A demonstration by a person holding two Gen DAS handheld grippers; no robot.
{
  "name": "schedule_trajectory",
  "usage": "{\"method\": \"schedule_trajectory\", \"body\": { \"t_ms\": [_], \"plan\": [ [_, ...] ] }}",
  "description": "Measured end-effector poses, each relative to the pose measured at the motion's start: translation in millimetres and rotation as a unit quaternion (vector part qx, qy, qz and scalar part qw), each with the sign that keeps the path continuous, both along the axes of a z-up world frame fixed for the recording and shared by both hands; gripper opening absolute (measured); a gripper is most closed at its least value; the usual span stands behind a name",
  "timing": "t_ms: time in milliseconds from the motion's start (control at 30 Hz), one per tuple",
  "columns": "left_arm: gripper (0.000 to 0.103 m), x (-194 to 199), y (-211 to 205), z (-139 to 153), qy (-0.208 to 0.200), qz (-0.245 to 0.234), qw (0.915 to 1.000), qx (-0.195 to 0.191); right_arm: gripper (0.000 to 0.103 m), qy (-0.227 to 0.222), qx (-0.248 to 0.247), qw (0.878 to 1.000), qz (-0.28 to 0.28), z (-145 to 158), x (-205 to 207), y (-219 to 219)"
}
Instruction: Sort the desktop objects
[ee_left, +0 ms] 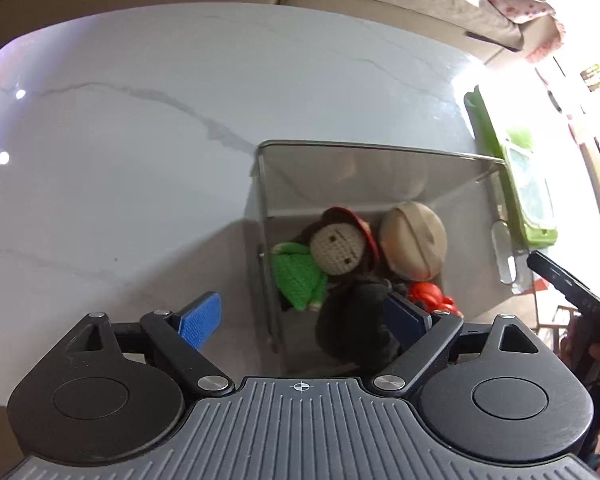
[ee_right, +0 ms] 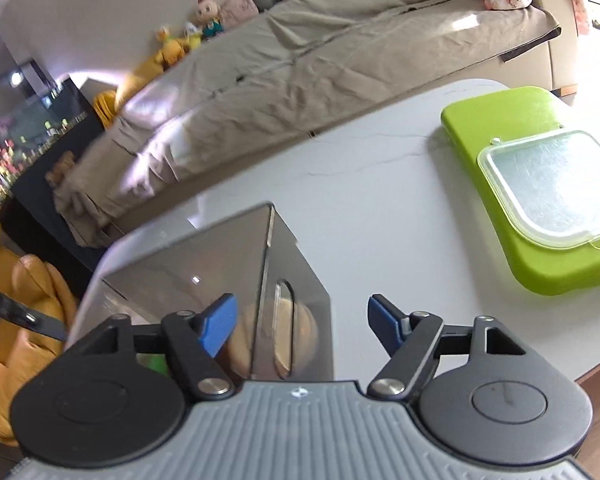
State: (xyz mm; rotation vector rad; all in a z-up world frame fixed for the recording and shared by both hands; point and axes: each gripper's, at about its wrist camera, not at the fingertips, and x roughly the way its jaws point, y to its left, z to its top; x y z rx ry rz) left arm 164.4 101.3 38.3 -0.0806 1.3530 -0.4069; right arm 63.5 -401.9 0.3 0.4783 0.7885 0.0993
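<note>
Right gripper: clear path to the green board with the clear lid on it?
Probably yes. The right gripper is open and empty, with the clear bin's corner between its fingers. The green board lies to its right across bare tabletop; nothing stands between.

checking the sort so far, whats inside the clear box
Inside the clear box: a crochet doll in green, a beige round thing, something red and a dark item. Anything beneath them is covered.

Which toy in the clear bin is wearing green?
The crocheted doll with the red hat, lying at the left of the clear acrylic bin. The round beige toy and the red toy show no green.
</note>
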Motion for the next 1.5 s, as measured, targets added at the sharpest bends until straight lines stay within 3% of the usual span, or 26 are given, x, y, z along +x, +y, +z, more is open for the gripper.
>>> {"method": "schedule_trajectory", "body": {
  "t_ms": [167, 267, 300, 333, 400, 500, 567, 667, 767, 800, 833, 900, 933, 967, 1033, 1133, 1200, 1267, 1400, 1500],
  "plan": [
    [0.089, 6, 11, -35, 0.032, 0.008, 0.9994, -0.007, 0.067, 0.032, -0.004, 0.999, 0.021, -11, 13, 20],
    [0.08, 9, 7, -46, 0.043, 0.0, 0.999, -0.012, 0.052, 0.042, -0.026, 0.998, 0.031, -14, 16, 31],
    [0.072, 12, 3, -53, 0.043, -0.002, 0.999, -0.016, 0.039, 0.043, -0.033, 0.998, 0.036, -14, 17, 34],
    [0.068, 13, 1, -54, 0.042, -0.003, 0.9989, -0.021, 0.031, 0.042, -0.04, 0.997, 0.044, -15, 18, 36],
    [0.053, 24, -2, -56, 0.036, -0.003, 0.9988, -0.035, 0.021, 0.038, -0.051, 0.996, 0.055, -13, 19, 42],
    [0.048, 35, -4, -50, 0.011, 0.005, 0.9995, -0.029, 0.012, 0.03, -0.079, 0.995, 0.062, -7, 23, 54],
    [0.044, 41, -5, -45, 0.001, 0.008, 0.9995, -0.029, 0.012, 0.027, -0.102, 0.993, 0.056, -5, 30, 60],
    [0.049, 49, -7, -41, 0.001, 0.011, 0.9996, -0.026, 0.011, 0.025, -0.096, 0.994, 0.048, -5, 42, 59],
    [0.055, 48, -21, -23, -0.026, 0.002, 0.9991, 0.032, 0.012, 0.013, -0.084, 0.995, 0.048, -7, 43, 54],
    [0.062, 44, -28, -11, -0.055, -0.002, 0.9968, 0.058, 0.014, 0.006, -0.076, 0.996, 0.047, -8, 40, 50],
    [0.067, 40, -36, 2, -0.085, -0.007, 0.9929, 0.083, 0.019, -0.003, -0.065, 0.997, 0.037, -7, 35, 44],
    [0.08, 27, -64, 38, -0.158, -0.012, 0.9808, 0.113, 0.053, -0.032, -0.037, 0.999, -0.002, -6, 19, 26],
    [0.08, 21, -79, 56, -0.189, -0.014, 0.975, 0.117, 0.062, -0.049, -0.015, 0.998, -0.027, -6, 7, 13],
    [0.083, 16, -97, 71, -0.208, -0.027, 0.9729, 0.097, 0.071, -0.068, 0.009, 0.996, -0.051, -6, -5, -1],
    [0.09, 9, -140, 94, -0.219, -0.064, 0.9736, 0.018, 0.07, -0.078, 0.045, 0.992, -0.09, -10, -26, -30],
    [0.095, 7, -217, 110, -0.177, -0.126, 0.9663, -0.138, 0.07, -0.078, 0.092, 0.982, -0.144, -24, -61, -73],
    [0.097, 14, -278, 86, -0.109, -0.154, 0.9651, -0.182, 0.071, -0.081, 0.124, 0.97, -0.194, -36, -86, -106],
    [0.097, 20, -338, 61, -0.039, -0.18, 0.9573, -0.223, 0.071, -0.085, 0.155, 0.953, -0.246, -51, -114, -136],
    [0.097, 37, -416, -26, 0.057, -0.138, 0.9661, -0.211, 0.071, -0.096, 0.221, 0.916, -0.322, -84, -169, -181],
    [0.097, 48, -431, -81, 0.123, -0.055, 0.9598, -0.246, 0.071, -0.109, 0.261, 0.894, -0.348, -107, -201, -203]
  ]
}}
